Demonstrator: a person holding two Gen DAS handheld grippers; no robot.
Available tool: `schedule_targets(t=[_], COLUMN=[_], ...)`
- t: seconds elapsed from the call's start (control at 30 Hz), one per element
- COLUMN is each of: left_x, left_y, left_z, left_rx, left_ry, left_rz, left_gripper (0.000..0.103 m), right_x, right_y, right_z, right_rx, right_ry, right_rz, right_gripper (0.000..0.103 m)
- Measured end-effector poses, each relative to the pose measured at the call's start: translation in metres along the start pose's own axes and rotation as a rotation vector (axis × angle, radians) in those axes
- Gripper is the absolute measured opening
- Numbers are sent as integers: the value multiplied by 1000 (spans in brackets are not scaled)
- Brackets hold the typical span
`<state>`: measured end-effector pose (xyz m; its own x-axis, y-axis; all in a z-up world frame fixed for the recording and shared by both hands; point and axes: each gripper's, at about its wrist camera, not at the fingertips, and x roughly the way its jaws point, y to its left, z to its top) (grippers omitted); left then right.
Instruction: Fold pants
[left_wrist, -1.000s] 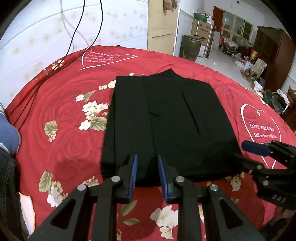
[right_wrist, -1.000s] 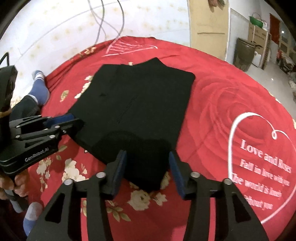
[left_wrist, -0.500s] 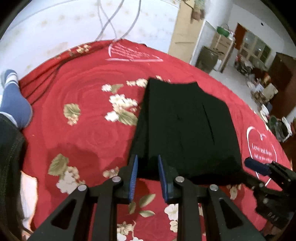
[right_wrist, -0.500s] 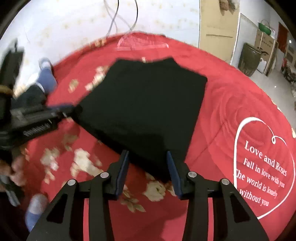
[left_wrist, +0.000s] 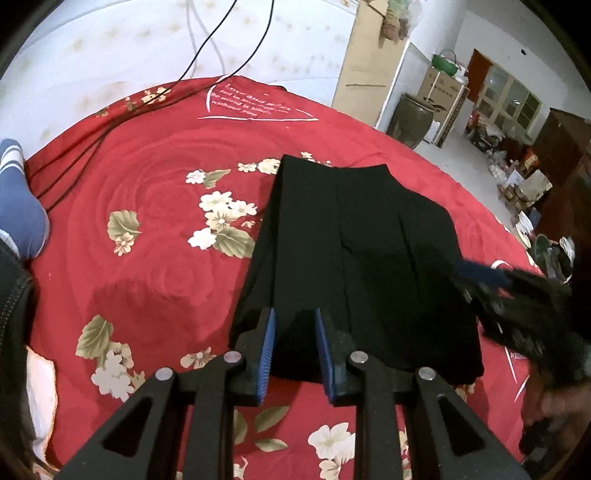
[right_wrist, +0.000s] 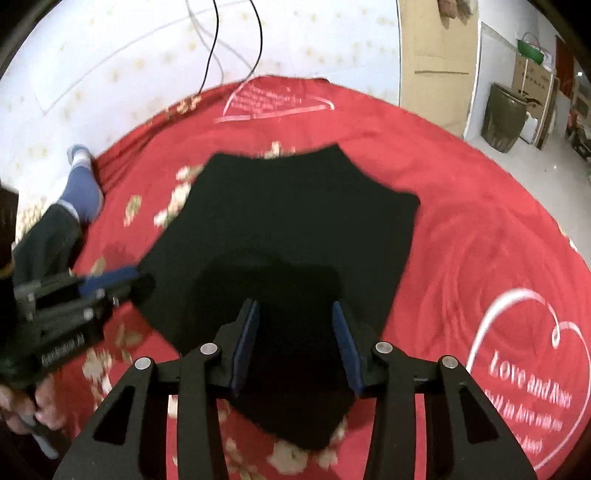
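Note:
The black pants (left_wrist: 354, 254) lie folded into a flat rectangle on the red flowered cloth (left_wrist: 147, 206). My left gripper (left_wrist: 293, 325) is open, its blue-padded fingers above the near left edge of the pants, holding nothing. My right gripper (right_wrist: 295, 325) is open wider, over the near right corner of the pants (right_wrist: 288, 229). The right gripper also shows blurred at the right edge of the left wrist view (left_wrist: 517, 295). The left gripper shows at the left of the right wrist view (right_wrist: 74, 295).
Black cables (left_wrist: 92, 147) trail over the far left of the cloth. A leg in a blue sock (left_wrist: 18, 206) rests at the left edge. A white heart with lettering (right_wrist: 528, 369) marks the cloth at right. A brown jar (left_wrist: 410, 118) and boxes stand on the floor beyond.
Both grippers have moved forward over the near edge of the pants. The right gripper's fingers have opened wider. The pants lie as before.

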<state>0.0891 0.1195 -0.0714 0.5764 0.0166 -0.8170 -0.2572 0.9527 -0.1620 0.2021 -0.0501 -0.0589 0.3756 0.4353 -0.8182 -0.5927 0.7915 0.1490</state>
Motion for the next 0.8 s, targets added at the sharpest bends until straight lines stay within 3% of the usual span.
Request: schedule_targets(t=[0.2, 0.37, 0.6, 0.7, 0.8], left_x=[7, 10, -20, -36, -29], left_y=[4, 3, -7, -21, -33], left_z=[1, 1, 0, -7, -17], left_rx=[-16, -12, 23, 73, 106], left_ry=[8, -1, -47, -58, 2], left_rz=[-10, -1, 44, 17, 10], left_gripper=[26, 26, 26, 26, 26], right_x=[41, 28, -29, -37, -33], right_y=[-21, -37, -22, -8, -3], right_z=[39, 49, -17, -48, -68], right_rx=[-16, 34, 131, 141, 138], right_ry=[32, -10, -54, -15, 50], right_rz=[-34, -62, 9, -1, -11], right_gripper=[42, 42, 42, 42, 42])
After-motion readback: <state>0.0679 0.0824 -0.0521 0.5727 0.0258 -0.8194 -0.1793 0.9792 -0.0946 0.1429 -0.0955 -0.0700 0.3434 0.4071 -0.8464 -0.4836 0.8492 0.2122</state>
